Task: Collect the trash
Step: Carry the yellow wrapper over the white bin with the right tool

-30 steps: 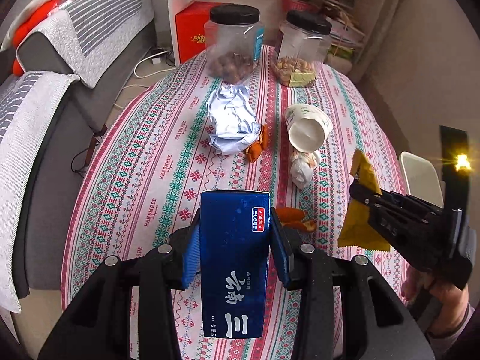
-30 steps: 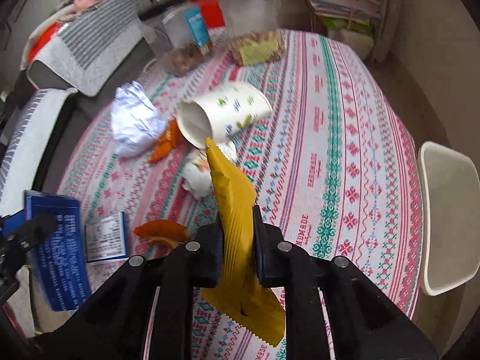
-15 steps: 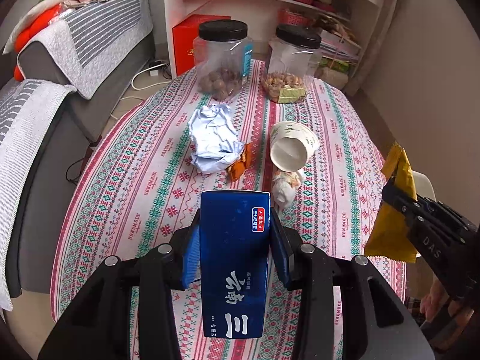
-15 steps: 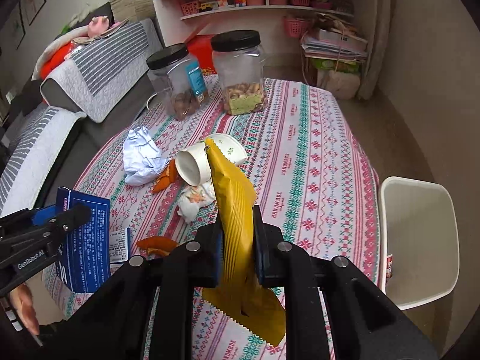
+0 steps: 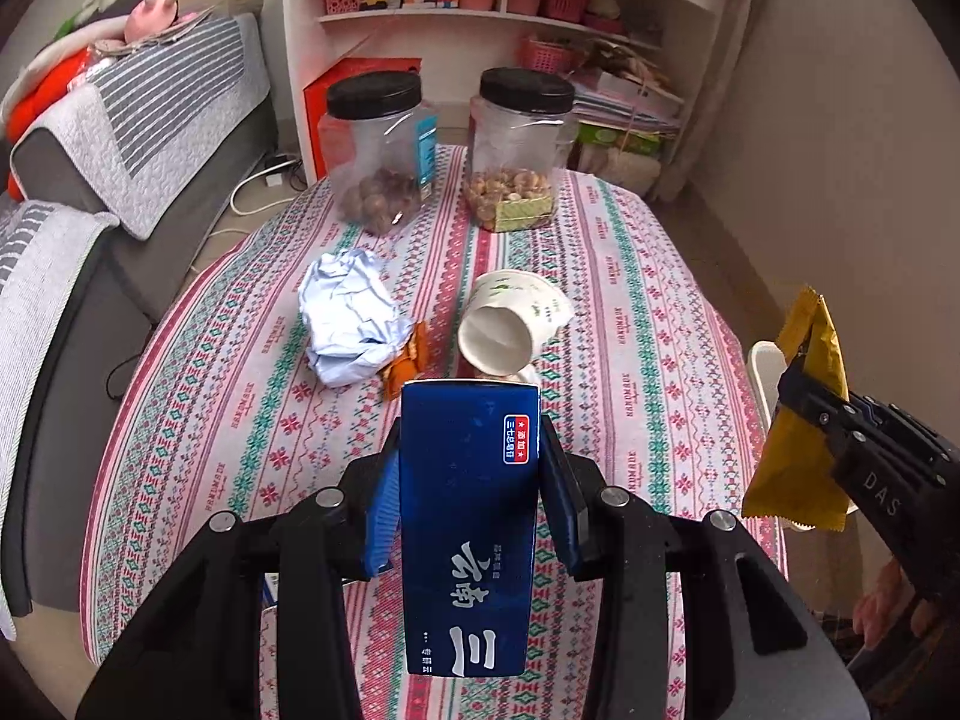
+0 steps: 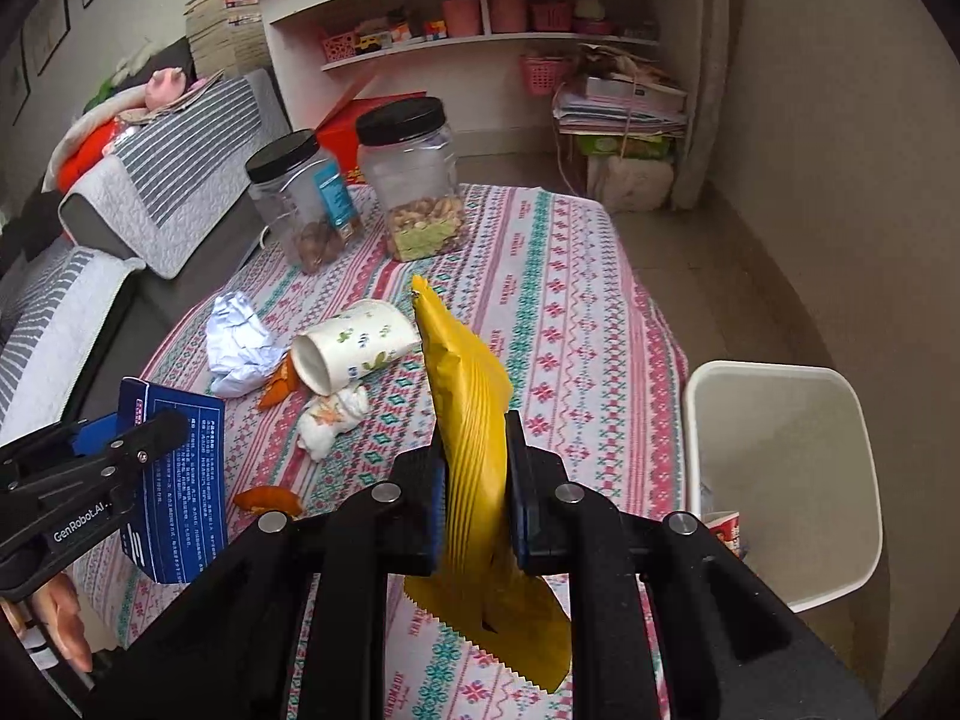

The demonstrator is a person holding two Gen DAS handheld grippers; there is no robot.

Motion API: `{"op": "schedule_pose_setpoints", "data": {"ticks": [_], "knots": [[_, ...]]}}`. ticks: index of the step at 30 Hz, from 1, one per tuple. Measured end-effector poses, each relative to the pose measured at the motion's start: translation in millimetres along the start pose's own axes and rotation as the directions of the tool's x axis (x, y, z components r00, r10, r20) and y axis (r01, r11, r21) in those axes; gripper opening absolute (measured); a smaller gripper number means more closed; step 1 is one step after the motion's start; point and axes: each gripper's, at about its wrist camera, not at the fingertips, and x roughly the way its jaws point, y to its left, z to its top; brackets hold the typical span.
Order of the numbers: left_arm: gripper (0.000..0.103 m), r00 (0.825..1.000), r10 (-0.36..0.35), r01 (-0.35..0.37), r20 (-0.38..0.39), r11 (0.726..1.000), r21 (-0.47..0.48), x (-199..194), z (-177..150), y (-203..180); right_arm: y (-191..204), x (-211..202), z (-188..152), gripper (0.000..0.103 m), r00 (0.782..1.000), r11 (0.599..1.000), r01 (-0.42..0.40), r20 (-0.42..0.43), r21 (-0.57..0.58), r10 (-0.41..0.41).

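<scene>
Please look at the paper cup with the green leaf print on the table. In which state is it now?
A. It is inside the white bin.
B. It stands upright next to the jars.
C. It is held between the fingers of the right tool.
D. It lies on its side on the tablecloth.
D: the paper cup lies tipped over on the tablecloth, its open mouth facing sideways, with no tool touching it.

Patterned table (image 5: 648,324), 2 jars (image 5: 378,150), cup (image 5: 510,324)

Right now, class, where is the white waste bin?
In the right wrist view the white waste bin stands on the floor at the right, beside the table edge, just right of the yellow wrapper gripped in the right gripper.
</scene>
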Motion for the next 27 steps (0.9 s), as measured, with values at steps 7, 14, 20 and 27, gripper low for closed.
{"op": "schedule_pose_setpoints", "data": {"ticks": [7,14,20,27], "knots": [[0.041,1.0,-0.024,0.023,0.017,0.999,0.029,2.4,3.1,-24.0,-37.6,-13.0,6.2,0.016,0.997,0.996,0.067,0.031,0.057,-0.069],[0.041,0.998,-0.051,0.049,0.024,0.997,0.058,6.1,4.5,-47.6,-90.4,-26.6,10.9,0.016,0.987,0.978,0.143,0.046,0.149,-0.152],[0.041,0.997,-0.079,0.077,0.02,0.993,0.085,12.8,4.5,-71.5,-131.6,-37.6,9.7,0.017,0.975,0.951,0.204,0.044,0.23,-0.22],[0.041,0.993,-0.113,0.11,0.015,0.986,0.123,20.6,3.0,-101.9,-175.8,-52.6,2.9,0.053,0.954,0.909,0.268,0.042,0.32,-0.296]]}}
